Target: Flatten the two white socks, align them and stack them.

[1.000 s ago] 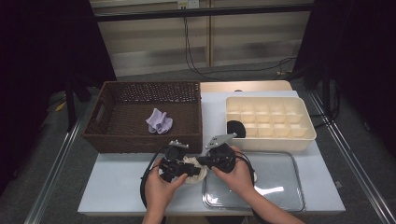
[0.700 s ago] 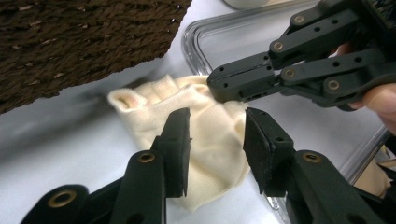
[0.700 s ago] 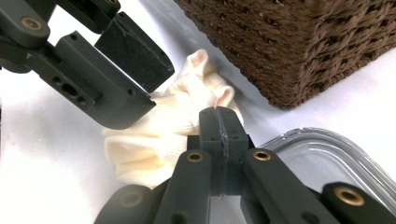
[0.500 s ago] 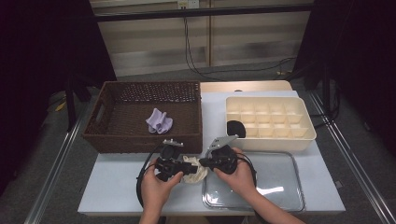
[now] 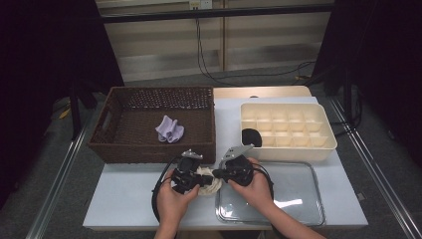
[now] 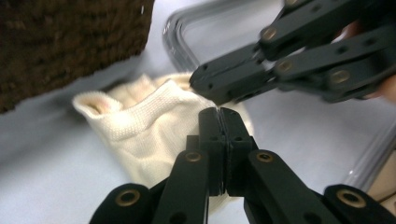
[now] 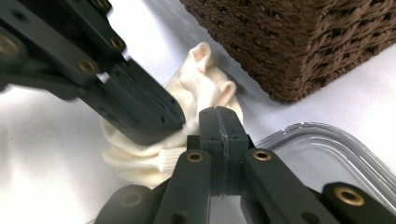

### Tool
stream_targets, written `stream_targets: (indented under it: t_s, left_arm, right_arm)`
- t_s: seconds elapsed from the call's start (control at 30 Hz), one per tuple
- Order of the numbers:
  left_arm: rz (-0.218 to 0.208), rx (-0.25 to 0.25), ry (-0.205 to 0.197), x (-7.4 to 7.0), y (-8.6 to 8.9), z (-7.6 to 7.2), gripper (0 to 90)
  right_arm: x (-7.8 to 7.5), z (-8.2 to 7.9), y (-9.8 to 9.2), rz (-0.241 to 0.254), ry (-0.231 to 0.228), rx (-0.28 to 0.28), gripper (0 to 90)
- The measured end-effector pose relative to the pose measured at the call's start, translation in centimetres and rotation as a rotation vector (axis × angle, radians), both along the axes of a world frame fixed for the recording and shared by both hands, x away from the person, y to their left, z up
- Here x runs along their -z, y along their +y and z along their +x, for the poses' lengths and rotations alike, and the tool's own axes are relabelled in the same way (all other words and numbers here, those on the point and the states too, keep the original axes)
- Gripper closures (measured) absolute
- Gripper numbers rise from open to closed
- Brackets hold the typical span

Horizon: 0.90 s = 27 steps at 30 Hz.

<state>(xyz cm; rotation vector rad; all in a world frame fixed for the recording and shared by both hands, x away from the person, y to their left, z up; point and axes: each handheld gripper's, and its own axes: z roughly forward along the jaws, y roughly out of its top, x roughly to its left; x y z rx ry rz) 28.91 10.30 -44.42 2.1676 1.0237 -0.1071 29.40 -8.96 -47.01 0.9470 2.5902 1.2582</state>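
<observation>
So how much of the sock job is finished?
One purple sock already lies in the brown basket. The left gripper has just closed on the cream sock beside the right gripper, on the table. It isn't put away yet.

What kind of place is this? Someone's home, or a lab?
Probably a lab or recording setup, not a home: a white table ringed by black curtains, loose cables on the floor, and metal rails alongside.

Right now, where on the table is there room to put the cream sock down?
The white table is bare left of the left tongs, in front of the brown basket. The clear tray is mostly bare too. It is crowded where both tongs meet over the cream sock.
</observation>
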Motion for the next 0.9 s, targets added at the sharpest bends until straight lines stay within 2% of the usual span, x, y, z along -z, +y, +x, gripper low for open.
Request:
stream_targets:
  t_s: [0.13, 0.3, 0.4, 0.53, 0.63, 0.73, 0.83, 0.9]
  left_arm:
    - [-0.008, 0.01, 0.022, 0.8, -0.4, 0.1, 88.8]
    - [0.011, 0.027, 0.011, 1.0, -0.9, 0.1, 88.5]
    - [0.008, 0.025, 0.007, 1.1, -0.8, 0.0, 88.0]
    - [0.01, 0.032, 0.002, 1.0, -0.8, 0.0, 87.1]
    - [0.019, 0.034, 0.001, 0.9, -0.8, -0.1, 86.5]
    - [0.018, 0.026, 0.005, 0.8, -0.7, -0.1, 84.1]
    - [0.021, 0.005, 0.007, 0.3, -0.3, -0.1, 76.5]
    - [0.016, -0.02, 0.0, -0.1, 0.2, -0.2, 74.5]
  right_arm:
    - [-0.3, 0.1, -0.3, 0.009, -0.007, 0.009, 90.0]
    - [-1.4, 0.1, -0.5, 0.039, -0.033, 0.007, 90.0]
    - [-1.6, 0.2, 0.0, 0.043, -0.032, 0.001, 89.1]
    - [-1.2, 0.3, 0.8, 0.033, -0.018, -0.016, 87.6]
    - [-0.7, 0.5, 0.9, 0.022, -0.003, -0.005, 85.3]
    - [-0.4, 0.8, 1.0, 0.003, 0.001, -0.005, 86.6]
    - [0.0, 0.9, 1.0, -0.017, 0.012, 0.002, 87.8]
    - [0.2, 0.9, 0.9, -0.005, 0.02, 0.003, 87.8]
